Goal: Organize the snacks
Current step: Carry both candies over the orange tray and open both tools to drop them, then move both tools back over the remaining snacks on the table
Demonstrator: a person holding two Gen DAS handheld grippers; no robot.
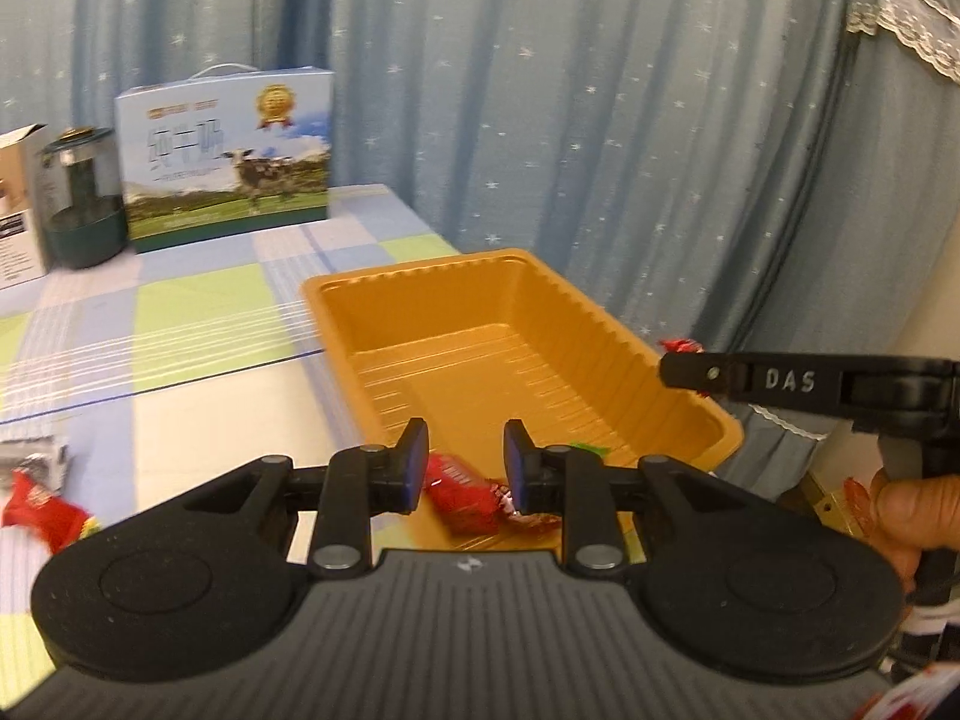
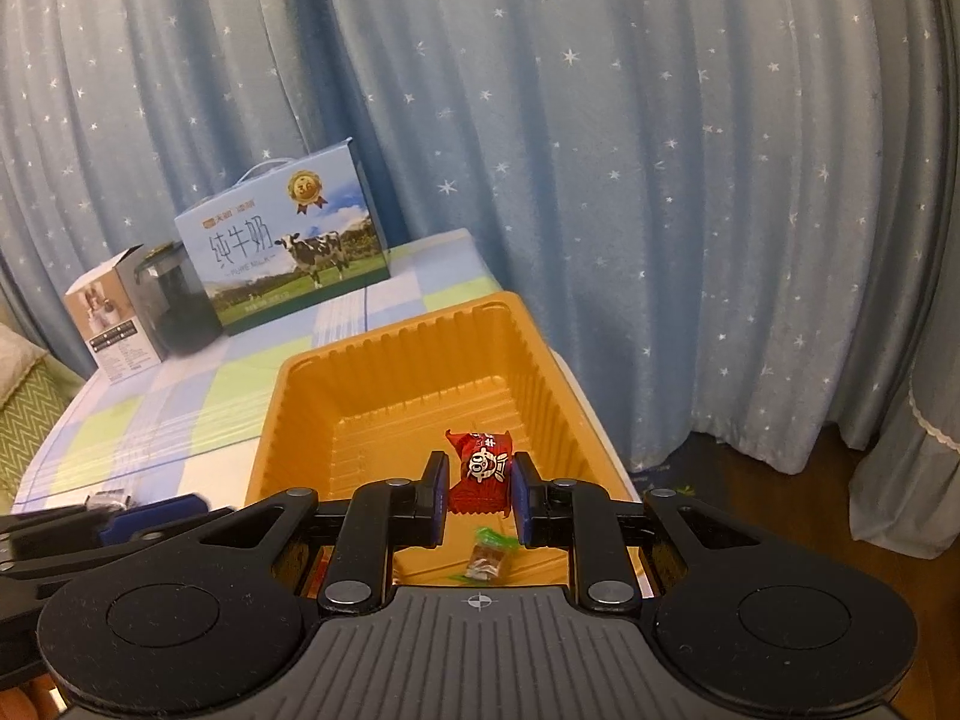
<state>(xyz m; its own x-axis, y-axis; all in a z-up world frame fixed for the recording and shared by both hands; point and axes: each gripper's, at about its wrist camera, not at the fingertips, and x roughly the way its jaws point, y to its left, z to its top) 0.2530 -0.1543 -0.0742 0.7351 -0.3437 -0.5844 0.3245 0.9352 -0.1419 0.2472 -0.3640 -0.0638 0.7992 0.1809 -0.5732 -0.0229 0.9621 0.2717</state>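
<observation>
An orange plastic tray [image 1: 540, 294] [image 2: 420, 348] stands on the checked tablecloth. My left gripper [image 1: 465, 468] is open over the tray's near end, and a red wrapped candy [image 1: 465, 495] lies in the tray below it. My right gripper [image 2: 480, 489] is shut on a red wrapped candy [image 2: 483, 468] and holds it above the tray. It shows in the left wrist view [image 1: 678, 369], with the candy's end [image 1: 681, 346] sticking out. A small green-wrapped candy [image 2: 489, 555] lies on the tray floor. Another red candy [image 1: 42, 513] lies on the table to the left.
A blue milk carton box [image 1: 228, 162] [image 2: 288, 252], a dark green jar [image 1: 81, 198] and a small carton [image 2: 114, 315] stand at the table's far end. A silvery wrapper [image 1: 36, 459] lies at the left. Blue starred curtains hang behind and right of the table.
</observation>
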